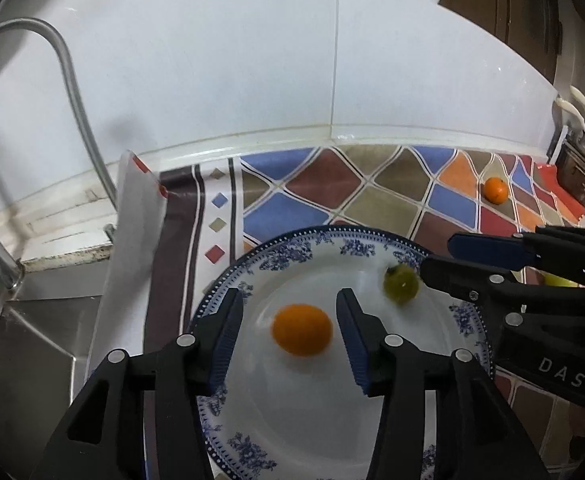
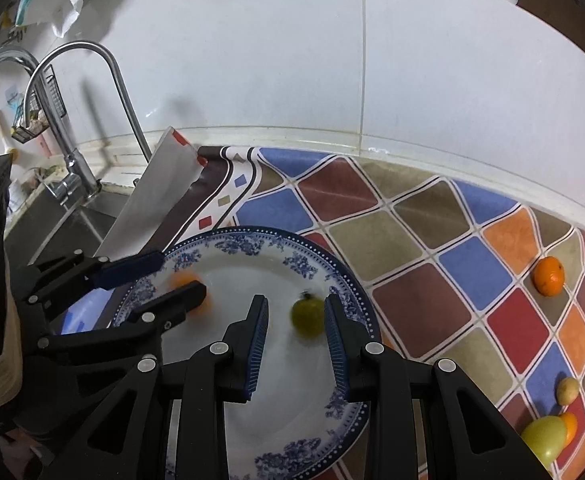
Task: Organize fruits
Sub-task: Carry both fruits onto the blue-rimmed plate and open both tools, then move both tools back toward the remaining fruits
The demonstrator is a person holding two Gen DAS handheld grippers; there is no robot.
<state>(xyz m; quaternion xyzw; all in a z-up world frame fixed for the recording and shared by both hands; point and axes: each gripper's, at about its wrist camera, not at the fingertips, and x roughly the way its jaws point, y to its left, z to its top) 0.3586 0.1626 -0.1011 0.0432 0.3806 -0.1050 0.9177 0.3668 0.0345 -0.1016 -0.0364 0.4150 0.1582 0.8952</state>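
Over the plate [image 1: 292, 236], both claws hang side by side, tilted down at it. The left claw [image 1: 290, 295] is released: its blue pads stand apart, and the orange [image 1: 302, 330] sits on the plate's white middle between them with daylight on either side. It looks smeared in the left view.

At 3 o'clock from it comes the right claw [image 2: 295, 299], also unclenched. In the right view, the green fruit [image 2: 308, 316] lies on the plate between its pads. There is a clear gap on the 9 o'clock side, and it is close against the pad at 3 o'clock, though whether it touches cannot be told. From the left view, that fruit sits just off the right claw's tips, toward the plate's 1 o'clock rim, and it is blurred too.

The plate rests on a checked cloth [image 2: 404, 208] that covers the counter. Out at 3 o'clock from the plate, well apart, a second orange [image 2: 548, 276] waits alone on the cloth. Down at 4 to 5 o'clock there are more: a small tan fruit [image 2: 568, 390], then a big yellow-green fruit [image 2: 542, 438] with a bit of orange peeking out behind it.

At 10 o'clock from the plate, a tap [image 2: 92, 46] arches over the sink [image 2: 92, 208].
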